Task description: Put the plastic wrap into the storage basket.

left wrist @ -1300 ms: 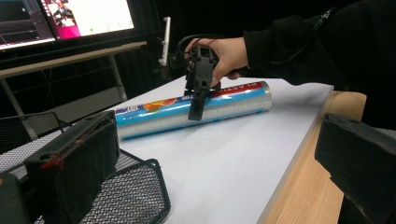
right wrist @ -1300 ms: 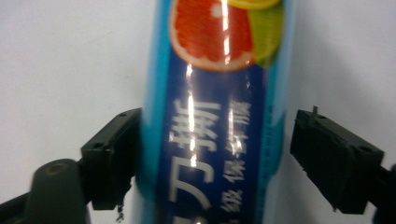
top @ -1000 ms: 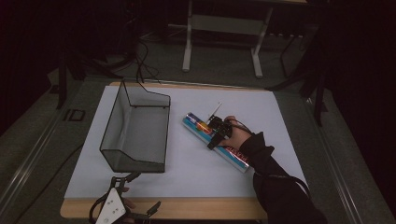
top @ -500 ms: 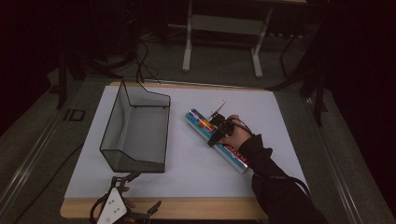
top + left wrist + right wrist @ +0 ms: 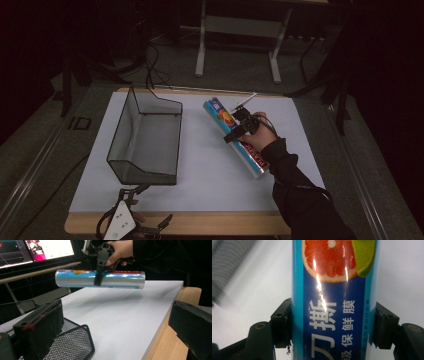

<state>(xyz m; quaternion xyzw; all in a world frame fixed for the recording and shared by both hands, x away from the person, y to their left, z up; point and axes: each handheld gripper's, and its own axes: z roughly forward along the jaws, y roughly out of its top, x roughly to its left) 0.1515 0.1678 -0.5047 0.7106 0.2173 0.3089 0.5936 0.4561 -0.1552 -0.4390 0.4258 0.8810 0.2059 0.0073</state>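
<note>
Fingers of right gripper (image 5: 234, 131) closed on cling-film roll (image 5: 235, 136) near mid-length, one per side; roll held level, clear of desk (image 5: 210, 170), just right of wire basket (image 5: 145, 137). Left gripper (image 5: 131, 220) at desk's near edge, below basket; fingers (image 5: 37, 330) wide apart, holding nothing. Largest to smallest: desk, basket, roll. Roll likely light, stiff, glossy wrap prob. slippery; grip at centre to keep it balanced.
</note>
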